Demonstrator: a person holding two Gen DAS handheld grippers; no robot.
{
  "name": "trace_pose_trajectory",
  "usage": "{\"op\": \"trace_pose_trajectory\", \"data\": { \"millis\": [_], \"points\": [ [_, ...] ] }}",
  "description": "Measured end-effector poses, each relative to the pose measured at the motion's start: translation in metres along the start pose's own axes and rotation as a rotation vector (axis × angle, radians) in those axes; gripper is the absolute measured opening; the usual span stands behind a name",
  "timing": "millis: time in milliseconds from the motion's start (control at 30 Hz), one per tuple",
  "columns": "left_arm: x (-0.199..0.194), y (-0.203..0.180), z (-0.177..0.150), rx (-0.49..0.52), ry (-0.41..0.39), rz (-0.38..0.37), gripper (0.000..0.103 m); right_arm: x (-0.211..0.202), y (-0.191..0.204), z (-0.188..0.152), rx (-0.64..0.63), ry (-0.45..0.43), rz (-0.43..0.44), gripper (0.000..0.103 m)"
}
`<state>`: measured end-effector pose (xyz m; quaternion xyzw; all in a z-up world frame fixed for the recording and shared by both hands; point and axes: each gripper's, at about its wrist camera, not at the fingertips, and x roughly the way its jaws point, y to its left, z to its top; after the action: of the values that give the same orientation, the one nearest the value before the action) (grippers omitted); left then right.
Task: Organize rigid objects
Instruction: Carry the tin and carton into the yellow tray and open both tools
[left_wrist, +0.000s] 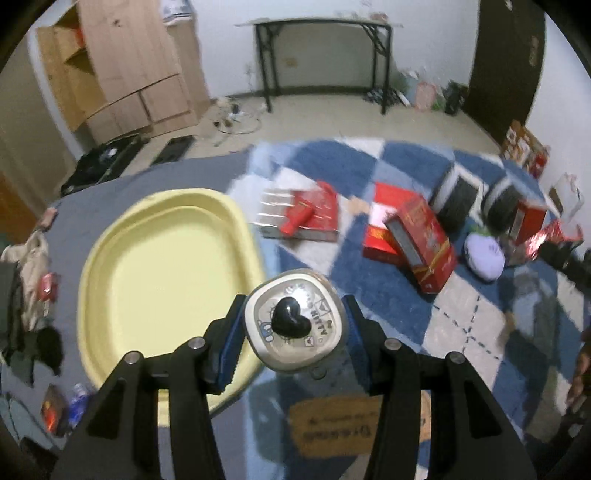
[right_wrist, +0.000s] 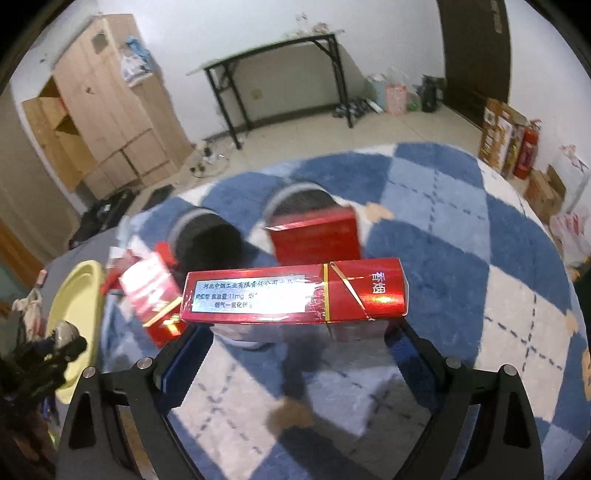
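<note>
While the left gripper (left_wrist: 293, 325) clamps a small squarish tin (left_wrist: 293, 319) with a black heart knob, held above the blue checked rug (left_wrist: 369, 162) just beside the yellow tray (left_wrist: 166, 273), the right gripper (right_wrist: 295, 328) grasps a long red carton (right_wrist: 293, 291) by its two ends, above the rug. Other red boxes (left_wrist: 424, 243) lie scattered farther off. Risk: the tin's rounded, smooth sides may slip between the pads; the carton, pinched endwise, could buckle or swing into the red boxes close behind it.
</note>
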<state>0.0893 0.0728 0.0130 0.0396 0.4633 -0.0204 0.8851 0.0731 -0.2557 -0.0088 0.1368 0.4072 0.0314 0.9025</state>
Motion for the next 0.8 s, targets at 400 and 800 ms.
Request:
{"op": "trace_pose_trajectory", "data": {
  "millis": [400, 800],
  "points": [
    [0.006, 0.152, -0.032, -0.265, -0.006, 0.105, 0.052, -0.008, 0.178, -0.040, -0.460, 0.048, 0.319, 0.094],
    [0.080, 0.195, -0.041, -0.354, 0.088, 0.075, 0.052, 0.091, 0.306, -0.077, -0.800, 0.115, 0.336, 0.094]
  ]
}}
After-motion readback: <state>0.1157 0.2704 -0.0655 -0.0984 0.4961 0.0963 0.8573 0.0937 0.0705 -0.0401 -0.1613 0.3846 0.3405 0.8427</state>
